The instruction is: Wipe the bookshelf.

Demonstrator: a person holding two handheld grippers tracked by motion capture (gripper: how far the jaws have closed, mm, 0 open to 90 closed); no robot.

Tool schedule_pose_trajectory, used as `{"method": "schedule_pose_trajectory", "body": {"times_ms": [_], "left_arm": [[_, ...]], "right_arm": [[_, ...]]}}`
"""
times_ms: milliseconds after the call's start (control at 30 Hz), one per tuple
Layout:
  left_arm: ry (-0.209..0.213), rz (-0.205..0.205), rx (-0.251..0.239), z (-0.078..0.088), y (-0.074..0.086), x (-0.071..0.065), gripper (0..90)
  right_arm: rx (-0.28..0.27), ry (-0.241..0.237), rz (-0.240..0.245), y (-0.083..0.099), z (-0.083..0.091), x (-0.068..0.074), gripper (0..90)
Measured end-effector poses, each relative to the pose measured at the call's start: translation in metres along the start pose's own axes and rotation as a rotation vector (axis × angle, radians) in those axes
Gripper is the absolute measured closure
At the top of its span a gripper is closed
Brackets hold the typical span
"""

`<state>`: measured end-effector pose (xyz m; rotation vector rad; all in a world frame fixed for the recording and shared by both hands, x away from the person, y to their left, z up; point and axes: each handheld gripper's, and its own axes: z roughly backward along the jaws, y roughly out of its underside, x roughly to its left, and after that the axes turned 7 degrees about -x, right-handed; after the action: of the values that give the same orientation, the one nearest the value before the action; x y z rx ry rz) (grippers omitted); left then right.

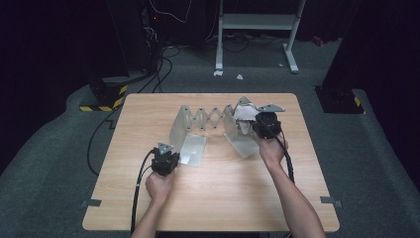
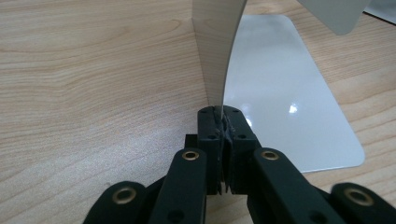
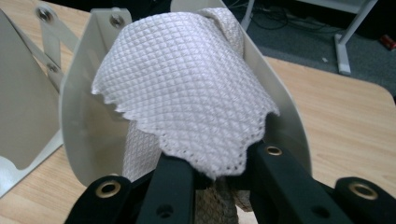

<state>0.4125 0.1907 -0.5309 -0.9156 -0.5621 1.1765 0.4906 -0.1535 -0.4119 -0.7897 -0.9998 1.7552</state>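
The bench [image 1: 213, 198] fills the middle of the high view, wood-grained, with one thing standing on its upper half: a folding metal rack [image 1: 205, 119] with a scissor link across the top and an upright plate at each end, two plates in all, each bent into a flat foot on the wood. The left plate [image 1: 179, 130] sits centre-left in the frame, the right plate [image 1: 237, 134] just right of centre. Draped over the top of the right plate is one white cloth [image 1: 243, 113], quilted, with a scalloped edge, seen close up in the right gripper view [image 3: 187, 93]. The step in hand looks like pulling that cloth off the rack while the rack is kept steady. The left hand-held gripper [image 1: 165, 159], lower left of centre, has its jaws pressed together on the near edge of the left plate, as the left gripper view [image 2: 219, 116] shows plainly. The right hand-held gripper [image 1: 265, 124], right of centre, is pinching a corner of the cloth at the bottom of its own view [image 3: 219, 179]. Next, I judge, the right one must keep its pinch and carry the cloth up and clear of the plate's top edge, without snagging it, while the left holds firm. Count: one bench, one rack, two plates, two hand-held grippers, one cloth.
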Motion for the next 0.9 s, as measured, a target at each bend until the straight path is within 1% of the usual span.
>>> {"method": "schedule_pose_trajectory", "body": {"times_ms": [100, 200, 233, 333, 500, 567, 633, 733, 900], "left_arm": [[0.000, 0.000, 0.000, 0.000, 0.000, 0.000, 86.6], [0.001, 0.001, 0.000, 0.000, 0.000, 0.000, 86.6], [0.000, 0.001, 0.000, 0.000, 0.000, 0.000, 86.6], [0.000, 0.000, 0.000, 0.000, 0.000, 0.000, 86.6], [0.001, 0.004, 0.000, 0.000, 0.000, 0.000, 86.8], [0.001, 0.004, 0.000, 0.000, 0.000, 0.000, 86.9], [0.001, 0.004, 0.000, 0.000, 0.000, 0.000, 86.9], [0.001, 0.004, 0.000, 0.000, 0.000, 0.000, 86.9], [0.003, 0.006, 0.000, 0.000, 0.000, 0.001, 86.9]], "right_arm": [[-0.008, 0.000, 0.006, -0.007, -0.001, 0.002, 82.5], [-0.002, 0.004, 0.015, -0.011, -0.004, 0.003, 82.6], [0.007, 0.006, 0.023, -0.013, -0.008, 0.004, 82.5], [0.009, 0.008, 0.031, -0.014, -0.012, 0.006, 82.6], [0.040, 0.008, 0.055, -0.009, -0.023, 0.009, 82.6], [0.047, 0.009, 0.055, -0.008, -0.025, 0.010, 82.5], [0.069, 0.008, 0.069, -0.003, -0.033, 0.013, 82.6], [0.087, 0.007, 0.081, 0.002, -0.040, 0.015, 82.7], [0.116, 0.003, 0.080, 0.011, -0.049, 0.017, 82.7]]}}
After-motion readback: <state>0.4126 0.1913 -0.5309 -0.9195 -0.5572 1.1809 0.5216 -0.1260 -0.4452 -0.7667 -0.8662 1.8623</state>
